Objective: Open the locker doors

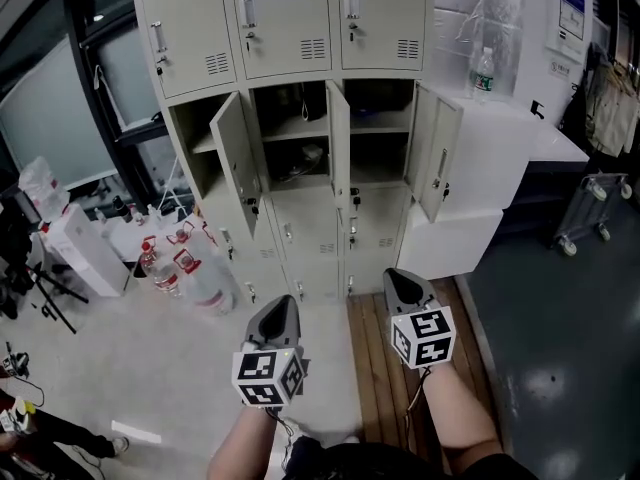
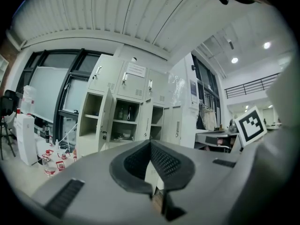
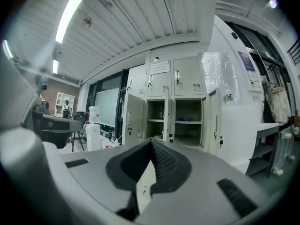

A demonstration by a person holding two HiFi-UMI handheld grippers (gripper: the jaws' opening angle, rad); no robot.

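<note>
The beige locker cabinet stands a few steps ahead of me, three columns wide. Its top-row doors are closed. The middle row stands open, with the left door, the centre door and the right door swung outward and shelves showing inside. The doors below are closed. My left gripper and right gripper are held level, short of the cabinet and touching nothing. Both are shut and empty, as seen in the left gripper view and the right gripper view.
Several water bottles sit on the floor left of the locker, beside a white box. A white cabinet with a bottle on top adjoins the locker's right side. Wooden boards lie underfoot, and a wheeled cart is at far right.
</note>
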